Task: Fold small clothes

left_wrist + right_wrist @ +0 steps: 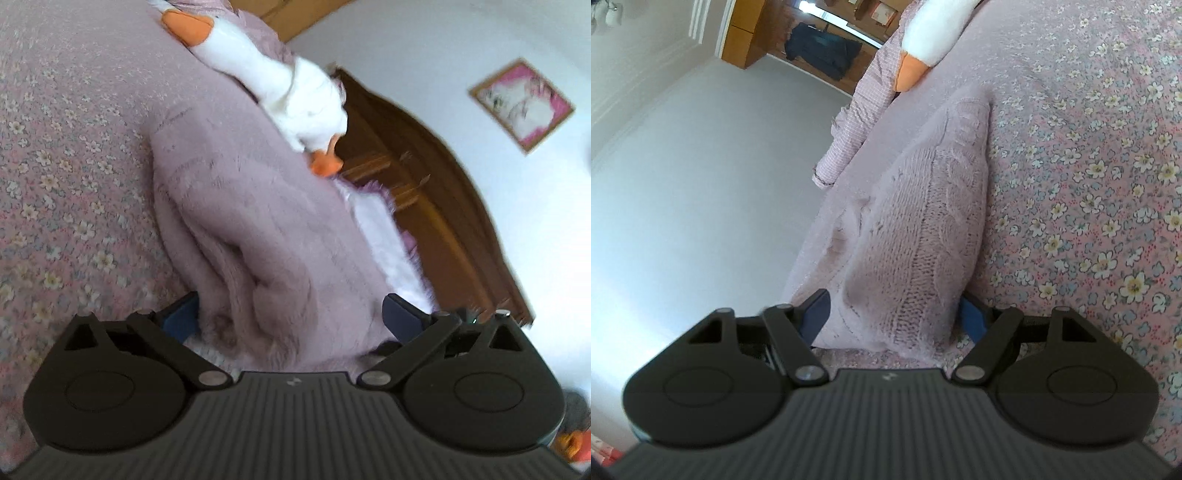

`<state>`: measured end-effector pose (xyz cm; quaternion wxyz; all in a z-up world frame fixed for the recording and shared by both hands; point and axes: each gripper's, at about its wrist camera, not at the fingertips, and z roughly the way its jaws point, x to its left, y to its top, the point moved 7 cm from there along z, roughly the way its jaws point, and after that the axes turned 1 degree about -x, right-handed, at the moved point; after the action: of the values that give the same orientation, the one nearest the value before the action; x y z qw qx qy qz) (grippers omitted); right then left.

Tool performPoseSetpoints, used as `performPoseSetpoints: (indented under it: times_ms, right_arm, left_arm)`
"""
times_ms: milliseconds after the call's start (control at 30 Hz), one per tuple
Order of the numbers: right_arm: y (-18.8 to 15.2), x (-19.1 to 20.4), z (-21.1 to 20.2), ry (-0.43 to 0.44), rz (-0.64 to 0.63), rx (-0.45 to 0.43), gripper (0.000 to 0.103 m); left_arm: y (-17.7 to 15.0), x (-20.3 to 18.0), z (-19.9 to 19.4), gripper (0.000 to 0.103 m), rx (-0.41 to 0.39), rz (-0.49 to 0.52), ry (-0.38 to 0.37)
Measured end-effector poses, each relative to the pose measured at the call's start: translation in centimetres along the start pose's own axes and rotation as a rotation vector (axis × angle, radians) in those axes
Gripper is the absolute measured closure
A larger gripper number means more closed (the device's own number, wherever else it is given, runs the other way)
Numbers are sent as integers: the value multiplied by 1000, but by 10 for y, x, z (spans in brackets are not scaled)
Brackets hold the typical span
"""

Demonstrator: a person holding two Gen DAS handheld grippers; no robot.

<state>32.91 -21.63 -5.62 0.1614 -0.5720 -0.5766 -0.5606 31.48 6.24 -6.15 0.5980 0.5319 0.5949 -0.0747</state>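
I am holding a soft, fuzzy pink knit sweater (923, 221) lifted over the floral bed (1108, 184); left gripper (291, 317) and right gripper (894, 314) are each clamping bunched fabric. It is looking light, floppy and stretchy, so gripping its edges suits best.

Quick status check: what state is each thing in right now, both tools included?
Left tool: jaws wide, fuzzy fabric bunched between them.
Right tool: jaws apart, sweater edge between them.
Pink knit sweater: rumpled, partly lifted off the bed.
Goose plush: lying on the bed.
Floral bedspread: spread flat.
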Motion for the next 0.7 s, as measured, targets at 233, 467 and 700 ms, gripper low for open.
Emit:
performPoseSetpoints:
  times_ms: [233,467,700]
  right_arm:
    - [4,2,3,12,15,-8,26]
    - [3,-2,1,27,35,-22,27]
    - [4,-1,3,28,50,-15,27]
  left_arm:
    - [-7,-15,-5,14,66,-2,-63]
    - [-4,3,-3,10,58,-71,-55]
    - [4,-1,5,4,46,-62,5]
